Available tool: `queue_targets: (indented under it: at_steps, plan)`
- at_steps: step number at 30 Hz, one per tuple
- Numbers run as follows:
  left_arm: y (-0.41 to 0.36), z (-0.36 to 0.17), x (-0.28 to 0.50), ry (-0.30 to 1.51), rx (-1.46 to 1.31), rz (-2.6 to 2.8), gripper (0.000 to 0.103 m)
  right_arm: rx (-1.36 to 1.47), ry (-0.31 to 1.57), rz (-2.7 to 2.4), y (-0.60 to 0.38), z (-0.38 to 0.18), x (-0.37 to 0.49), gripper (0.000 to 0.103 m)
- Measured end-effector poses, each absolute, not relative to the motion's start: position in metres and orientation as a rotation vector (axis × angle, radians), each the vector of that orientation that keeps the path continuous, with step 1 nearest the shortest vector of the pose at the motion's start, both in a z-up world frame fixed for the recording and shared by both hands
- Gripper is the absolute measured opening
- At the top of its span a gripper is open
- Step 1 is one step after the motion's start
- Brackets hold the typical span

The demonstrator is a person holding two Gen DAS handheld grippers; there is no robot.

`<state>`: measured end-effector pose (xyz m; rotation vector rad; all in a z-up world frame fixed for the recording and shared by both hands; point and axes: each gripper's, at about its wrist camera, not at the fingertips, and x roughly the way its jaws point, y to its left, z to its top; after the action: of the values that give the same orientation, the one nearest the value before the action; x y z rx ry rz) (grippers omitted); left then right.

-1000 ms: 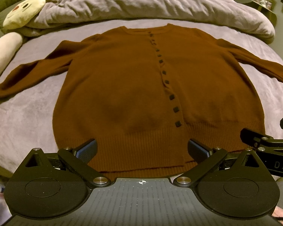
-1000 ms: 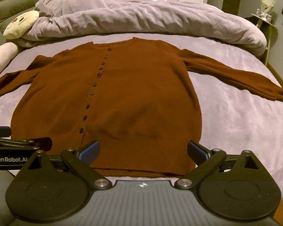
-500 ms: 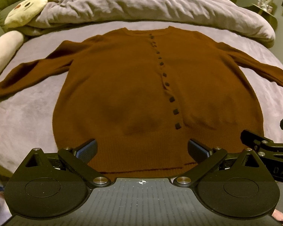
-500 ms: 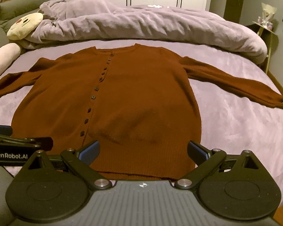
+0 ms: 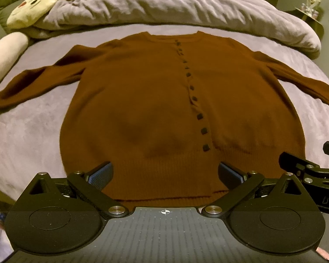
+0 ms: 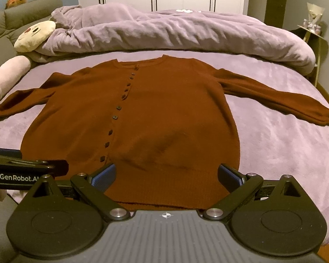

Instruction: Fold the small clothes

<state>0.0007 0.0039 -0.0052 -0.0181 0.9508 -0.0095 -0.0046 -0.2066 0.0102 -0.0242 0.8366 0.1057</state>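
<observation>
A brown buttoned cardigan (image 5: 164, 100) lies flat and face up on the purple bed, both sleeves spread out; it also shows in the right wrist view (image 6: 164, 114). My left gripper (image 5: 164, 174) is open and empty, just above the hem left of the button row. My right gripper (image 6: 166, 174) is open and empty above the hem right of the buttons. The right gripper shows at the right edge of the left wrist view (image 5: 306, 171), and the left gripper at the left edge of the right wrist view (image 6: 26, 168).
A bunched purple duvet (image 6: 175, 32) lies across the far side of the bed (image 6: 284, 149). A cream plush face pillow (image 6: 35, 36) and a pink plush (image 6: 9, 72) sit at the far left. A side table (image 6: 313, 32) stands at the far right, wardrobe doors behind.
Both grippers have pulled back and tilted up a little, so the cardigan sits lower and smaller in both views. Both stay open.
</observation>
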Motion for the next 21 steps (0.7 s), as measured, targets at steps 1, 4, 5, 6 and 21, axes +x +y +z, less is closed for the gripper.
queue_targets:
  at_steps: [1,4,5,6,21]
  plan:
    - [0.004,-0.005,0.001,0.951,-0.015,-0.007,0.103,-0.020,0.839,0.104,-0.207,0.010,-0.004,0.099]
    - [0.004,-0.006,0.001,0.953,-0.018,-0.005,0.103,-0.007,0.844,0.106,-0.209,0.009,-0.004,0.099]
    - [0.005,-0.007,0.001,0.954,-0.019,-0.005,0.103,-0.005,0.846,0.108,-0.209,0.009,-0.003,0.099]
    - [0.005,-0.007,0.001,0.956,-0.019,-0.005,0.103,-0.004,0.848,0.109,-0.209,0.008,-0.003,0.099]
    - [0.003,-0.019,0.009,0.989,-0.031,-0.021,0.103,0.145,0.908,0.152,-0.228,-0.012,0.008,0.099]
